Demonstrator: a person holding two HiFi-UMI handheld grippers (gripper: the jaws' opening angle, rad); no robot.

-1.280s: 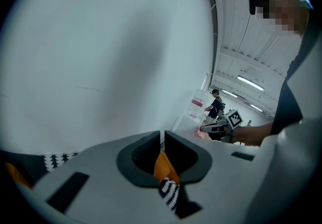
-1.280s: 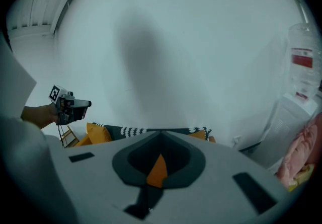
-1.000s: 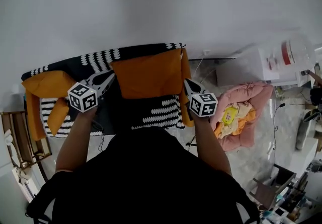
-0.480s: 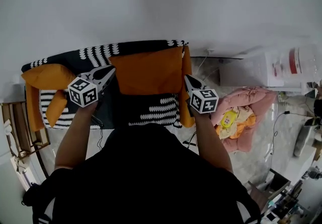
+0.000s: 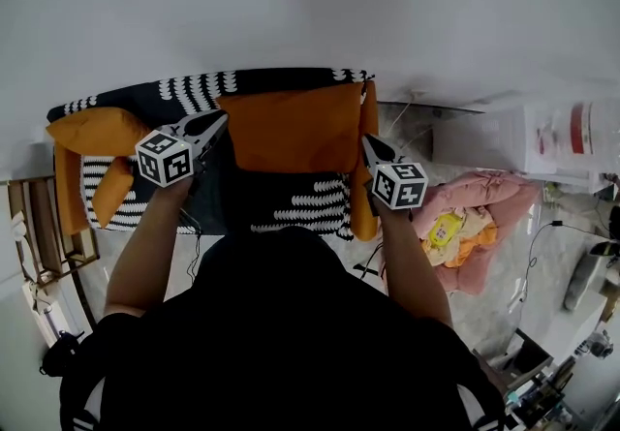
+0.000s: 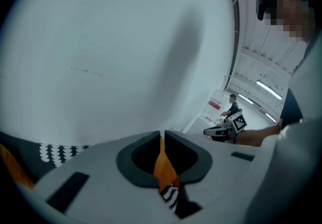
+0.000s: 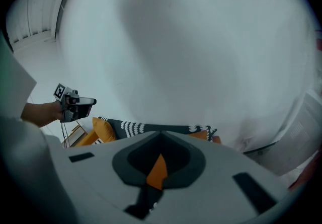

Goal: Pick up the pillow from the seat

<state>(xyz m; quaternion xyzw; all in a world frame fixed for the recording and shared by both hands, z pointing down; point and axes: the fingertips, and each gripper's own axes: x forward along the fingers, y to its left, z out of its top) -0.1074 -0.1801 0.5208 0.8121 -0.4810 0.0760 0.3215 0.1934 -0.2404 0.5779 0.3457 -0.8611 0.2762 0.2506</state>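
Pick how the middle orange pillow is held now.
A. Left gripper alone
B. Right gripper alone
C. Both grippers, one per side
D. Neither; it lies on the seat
C: the left gripper and right gripper each pinch orange fabric of the pillow between shut jaws, one at each side.

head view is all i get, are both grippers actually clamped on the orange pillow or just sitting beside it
Observer: The left gripper is clamped. Its own view shows the jaws closed on a thin fold of the orange pillow.
Operator: and the right one
Observer: The right gripper is clamped too. Its view shows an orange corner pinched between its closed jaws.
Operator: anything else caught in there
Observer: In the left gripper view, a bit of black-and-white patterned cloth shows just below the orange fold. I can't tell whether it is pinched.
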